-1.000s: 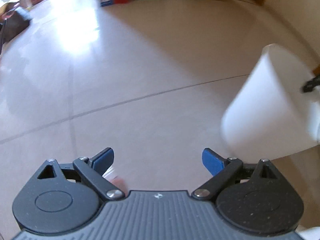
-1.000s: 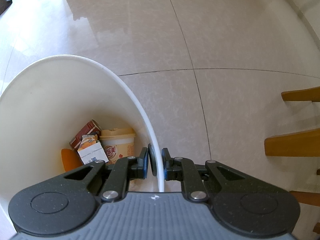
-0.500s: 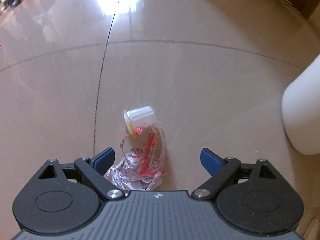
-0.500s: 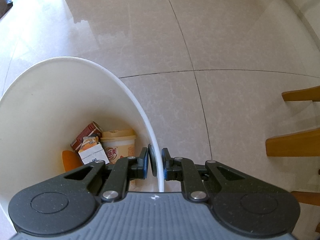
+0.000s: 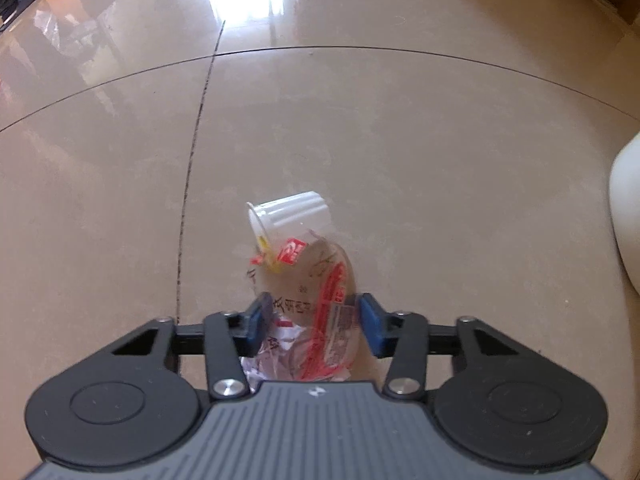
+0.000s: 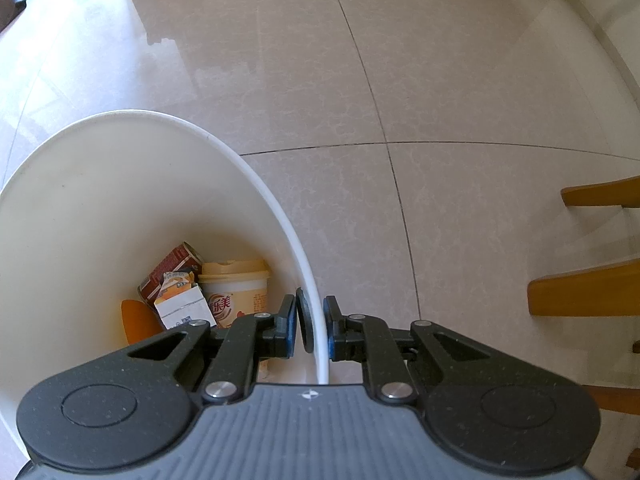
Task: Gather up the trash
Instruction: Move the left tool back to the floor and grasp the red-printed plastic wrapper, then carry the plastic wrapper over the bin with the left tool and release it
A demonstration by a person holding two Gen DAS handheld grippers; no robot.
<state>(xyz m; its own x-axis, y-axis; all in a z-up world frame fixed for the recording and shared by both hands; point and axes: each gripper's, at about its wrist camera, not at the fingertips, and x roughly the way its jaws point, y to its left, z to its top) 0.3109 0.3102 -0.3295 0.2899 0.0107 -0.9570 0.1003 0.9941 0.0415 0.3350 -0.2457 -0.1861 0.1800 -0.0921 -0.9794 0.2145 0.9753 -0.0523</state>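
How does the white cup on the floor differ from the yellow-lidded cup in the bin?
The white cup lies on its side on the floor tiles, while the yellow-lidded cup sits inside the white bin. The white cup is plain and ribbed; the yellow-lidded cup carries a printed label. The white cup touches a clear wrapper; the yellow-lidded cup leans among cartons. Both are disposable trash.

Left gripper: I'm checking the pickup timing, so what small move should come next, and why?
Probably lift straight up. The left gripper has just been closing and its pads now flank the crumpled wrapper on the floor, seemingly touching it, while the right gripper holds the bin by its rim.
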